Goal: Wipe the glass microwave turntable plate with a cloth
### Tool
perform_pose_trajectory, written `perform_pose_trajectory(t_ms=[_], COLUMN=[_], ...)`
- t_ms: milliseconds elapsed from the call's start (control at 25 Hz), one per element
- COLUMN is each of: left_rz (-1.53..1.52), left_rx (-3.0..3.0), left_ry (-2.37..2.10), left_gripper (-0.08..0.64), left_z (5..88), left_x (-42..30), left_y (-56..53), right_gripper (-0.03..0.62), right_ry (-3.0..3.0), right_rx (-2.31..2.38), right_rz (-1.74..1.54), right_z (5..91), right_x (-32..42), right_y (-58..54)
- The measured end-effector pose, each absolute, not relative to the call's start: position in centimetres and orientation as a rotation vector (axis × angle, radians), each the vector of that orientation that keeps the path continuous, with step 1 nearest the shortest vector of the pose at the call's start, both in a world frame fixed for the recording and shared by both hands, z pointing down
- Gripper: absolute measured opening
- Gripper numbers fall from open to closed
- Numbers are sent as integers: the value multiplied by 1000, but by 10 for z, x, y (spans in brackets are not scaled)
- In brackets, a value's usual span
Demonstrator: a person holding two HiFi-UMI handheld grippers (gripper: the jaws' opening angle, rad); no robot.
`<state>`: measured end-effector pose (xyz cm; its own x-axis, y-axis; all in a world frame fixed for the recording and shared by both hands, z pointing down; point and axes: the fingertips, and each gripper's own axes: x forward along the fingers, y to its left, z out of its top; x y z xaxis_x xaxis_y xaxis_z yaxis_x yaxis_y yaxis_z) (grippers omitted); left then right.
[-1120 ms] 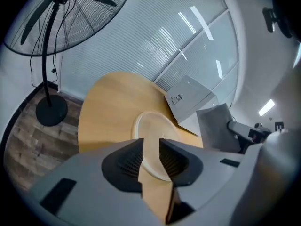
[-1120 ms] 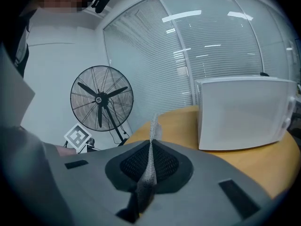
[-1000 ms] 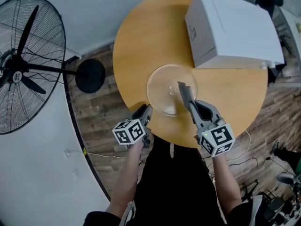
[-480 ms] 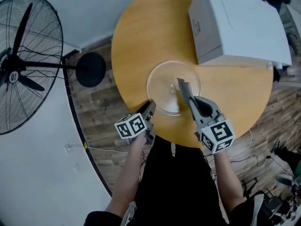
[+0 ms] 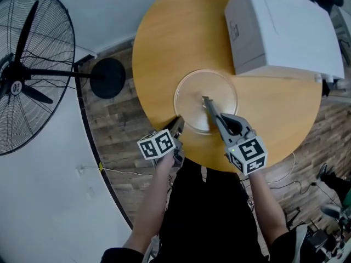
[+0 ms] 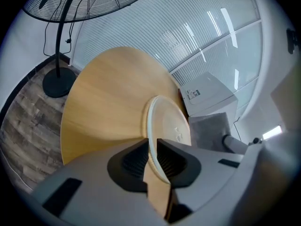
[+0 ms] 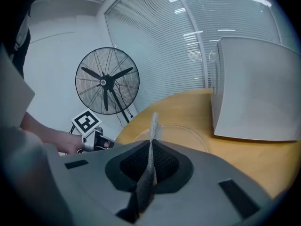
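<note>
not much has changed since a second ago tbh. the left gripper (image 5: 178,123) stays parked at the near left edge of the glass plate (image 5: 192,92), same as in the earlier shots. the right gripper (image 5: 205,99) has crept a little: its tip was a bit right of the plate's middle before, now it's pretty much over the middle. the whole head view has drifted a touch too, so everything sits slightly further right in the picture.

in its own view the left gripper (image 6: 153,153) is clamped on the plate's rim (image 6: 165,121), with the glass edge running between the two pads. the right gripper (image 7: 151,160) is closed on the grey cloth (image 7: 151,147), which sticks up edge-on between the jaws and pokes out past the tips over the plate (image 7: 186,133).

the plate lies flat near the middle of the round wooden table (image 5: 164,48), a bit toward the near side. the white microwave (image 5: 285,26) sits at the far right of the table, close to the plate but not touching it. a big pedestal fan (image 5: 27,75) stands on the floor off to the left, with its round base (image 5: 107,78) just beside the table edge.

in the head view the right gripper's body covers the near right part of the plate.
</note>
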<state>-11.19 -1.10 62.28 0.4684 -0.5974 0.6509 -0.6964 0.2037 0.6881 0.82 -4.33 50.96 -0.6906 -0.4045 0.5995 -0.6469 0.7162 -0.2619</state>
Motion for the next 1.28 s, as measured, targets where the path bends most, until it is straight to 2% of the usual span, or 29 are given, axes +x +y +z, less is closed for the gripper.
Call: perform_pose_trajectory(t_ms=[600, 1280], left_rz=[90, 114], left_rx=[1459, 1461], left_ry=[-1196, -1223], left_gripper=[41, 34], left_z=[623, 624], left_x=[-115, -117], left_y=[-11, -10], right_gripper=[21, 21], right_ry=[-2153, -2227], right_rx=[577, 386], right_rz=[563, 425], right_z=[609, 615], right_x=[-27, -109], right_y=[-16, -41])
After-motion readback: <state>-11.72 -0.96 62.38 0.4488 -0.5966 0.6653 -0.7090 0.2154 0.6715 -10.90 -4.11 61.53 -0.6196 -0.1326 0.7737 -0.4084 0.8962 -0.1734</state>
